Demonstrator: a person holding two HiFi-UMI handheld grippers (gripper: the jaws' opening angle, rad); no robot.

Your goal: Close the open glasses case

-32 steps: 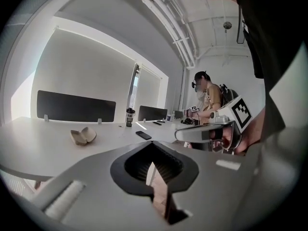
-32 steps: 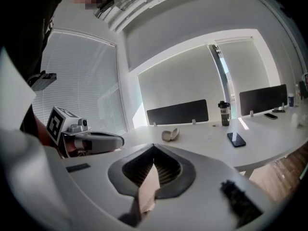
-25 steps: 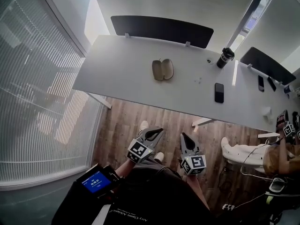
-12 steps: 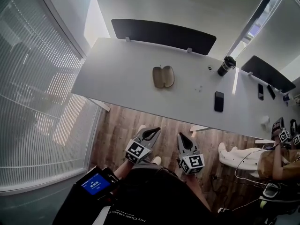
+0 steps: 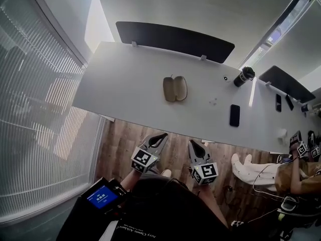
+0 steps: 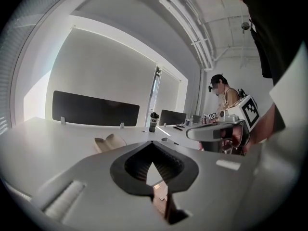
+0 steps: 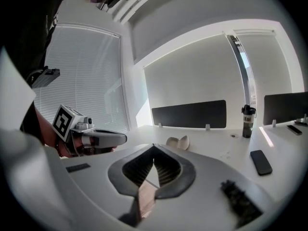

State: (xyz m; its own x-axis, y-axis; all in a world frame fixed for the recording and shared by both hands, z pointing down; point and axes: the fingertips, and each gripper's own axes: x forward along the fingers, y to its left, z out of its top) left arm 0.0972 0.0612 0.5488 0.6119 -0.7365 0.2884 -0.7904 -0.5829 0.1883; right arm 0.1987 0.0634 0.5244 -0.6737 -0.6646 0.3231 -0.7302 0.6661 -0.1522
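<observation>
Though open — glasses case (image 5: 175, 88), its inside indistinct from here.

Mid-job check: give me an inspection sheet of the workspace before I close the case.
Surface: white table, mostly bare.
Job's things: glasses case, open, lying mid-table.
Clutter: bottle and phone right of the case, apart from it.
Grippers: left gripper and right gripper both shut, empty, short of the table.
Cables: cable on floor by a seated person at right.
Surroundings: blinds at left, wood floor, divider behind table.
</observation>
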